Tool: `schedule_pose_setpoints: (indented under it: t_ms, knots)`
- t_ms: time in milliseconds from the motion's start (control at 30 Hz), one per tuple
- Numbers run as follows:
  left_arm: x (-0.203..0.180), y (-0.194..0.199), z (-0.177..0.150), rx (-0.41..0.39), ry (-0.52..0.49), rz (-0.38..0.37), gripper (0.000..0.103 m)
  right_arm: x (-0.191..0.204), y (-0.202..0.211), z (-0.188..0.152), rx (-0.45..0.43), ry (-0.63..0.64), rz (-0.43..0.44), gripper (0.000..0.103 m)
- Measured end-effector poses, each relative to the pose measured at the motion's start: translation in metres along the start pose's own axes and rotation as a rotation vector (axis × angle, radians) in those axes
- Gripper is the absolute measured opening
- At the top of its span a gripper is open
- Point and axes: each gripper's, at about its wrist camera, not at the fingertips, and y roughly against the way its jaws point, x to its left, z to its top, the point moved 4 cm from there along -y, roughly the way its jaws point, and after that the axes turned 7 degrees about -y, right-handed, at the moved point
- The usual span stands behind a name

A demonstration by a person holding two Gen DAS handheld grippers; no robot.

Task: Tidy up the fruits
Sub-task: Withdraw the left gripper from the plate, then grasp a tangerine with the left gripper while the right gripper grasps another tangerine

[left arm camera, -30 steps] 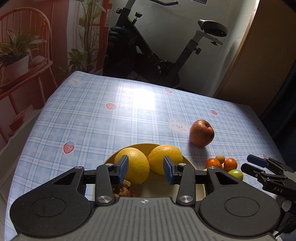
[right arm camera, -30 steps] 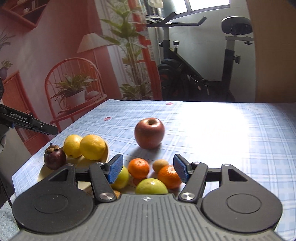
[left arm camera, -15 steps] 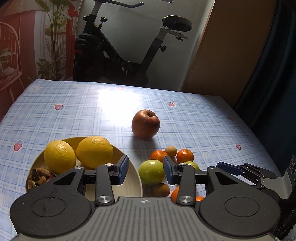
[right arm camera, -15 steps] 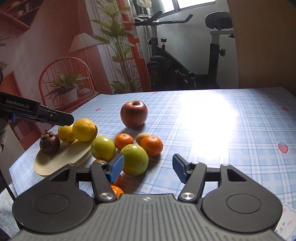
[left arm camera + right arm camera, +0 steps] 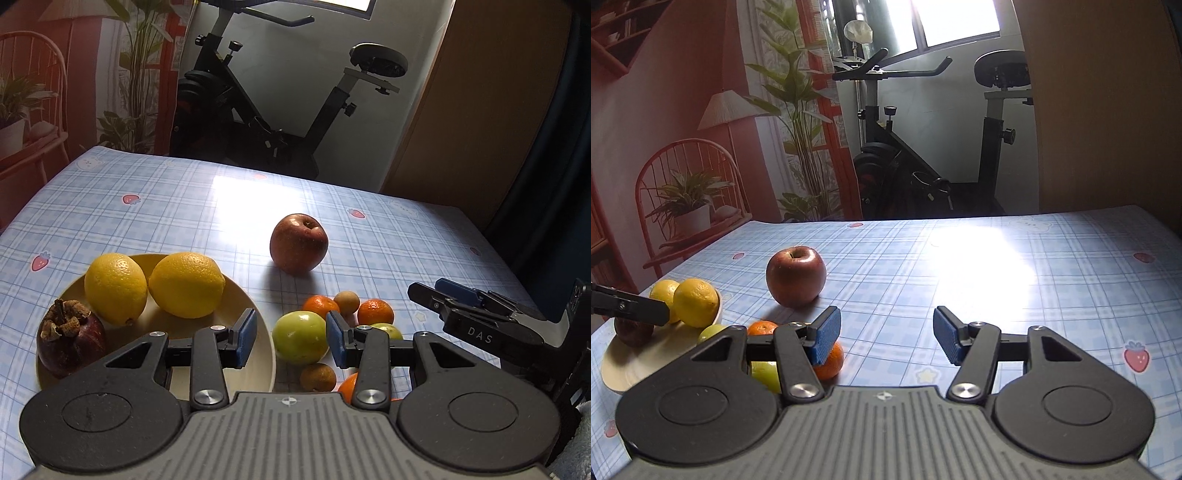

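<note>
A cream plate (image 5: 236,295) holds two lemons (image 5: 186,284) and a dark mangosteen (image 5: 70,343). My left gripper (image 5: 291,336) is open just right of the plate, and a green fruit (image 5: 301,336) lies on the cloth beyond its pads, untouched. Around that fruit lie small oranges (image 5: 375,312), brown longans (image 5: 317,376) and another green fruit (image 5: 386,330). A red apple (image 5: 298,243) stands farther back. My right gripper (image 5: 886,338) hovers right of the pile with its jaws closing on nothing, over bare cloth. An orange (image 5: 829,360) sits behind its left finger.
The table has a blue checked cloth (image 5: 1034,280) with a bright glare patch. An exercise bike (image 5: 280,122) stands past the far edge, with a wooden panel (image 5: 480,129) to its right. In the right wrist view the plate (image 5: 617,373) is at far left under the left gripper's finger (image 5: 628,306).
The left gripper has swung right, from over the lemons to the loose pile. The right gripper has drawn off to the right of the pile, and its jaws have narrowed slightly.
</note>
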Motion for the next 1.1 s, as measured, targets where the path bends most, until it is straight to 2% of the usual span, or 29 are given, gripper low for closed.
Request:
schedule_pose_setpoints:
  t_ms: [133,367,500,800,1100]
  knots:
    - [-0.001,0.003,0.001,-0.026,-0.013,0.02,0.043,0.005,-0.005,-0.005,0.016,0.023,0.024,0.058]
    - [-0.003,-0.001,-0.001,-0.026,-0.035,0.041,0.043,-0.001,-0.004,-0.006,0.034,-0.032,0.06,0.058]
    - [-0.007,-0.001,-0.004,-0.036,-0.052,0.046,0.043,0.003,-0.009,-0.007,0.066,-0.015,0.072,0.05]
    - [-0.009,-0.002,-0.009,-0.02,-0.054,0.027,0.043,0.006,-0.011,-0.007,0.077,0.0,0.101,0.049]
    - [-0.01,-0.001,-0.013,-0.016,-0.057,0.021,0.043,0.015,-0.018,-0.009,0.121,0.034,0.175,0.049]
